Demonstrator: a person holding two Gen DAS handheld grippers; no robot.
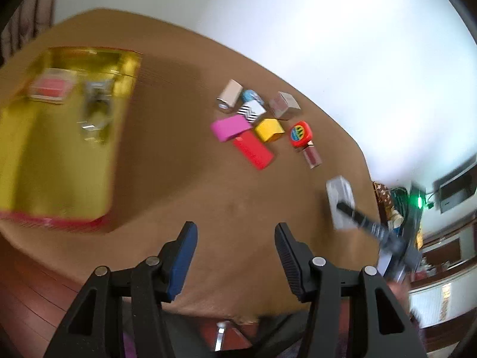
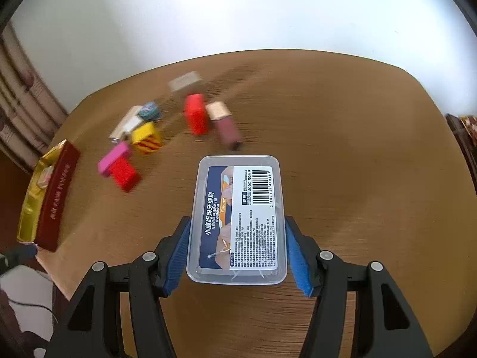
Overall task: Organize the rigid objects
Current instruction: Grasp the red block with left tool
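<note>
Got the clear plastic box (image 2: 237,219) clamped in my right tool (image 2: 237,256) so it can travel to the gold tin (image 2: 29,208) at the surface's left edge, left tool (image 1: 235,256) half-open and empty.

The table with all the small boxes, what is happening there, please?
A person with a gripper in each hand is sorting small items on a brown table. The right gripper is shut on a clear plastic case with a barcode label. The left gripper is open and holds nothing. A gold tray at the left already holds a few items. A cluster of boxes, pink, red, yellow and others, is not yet sorted.
</note>
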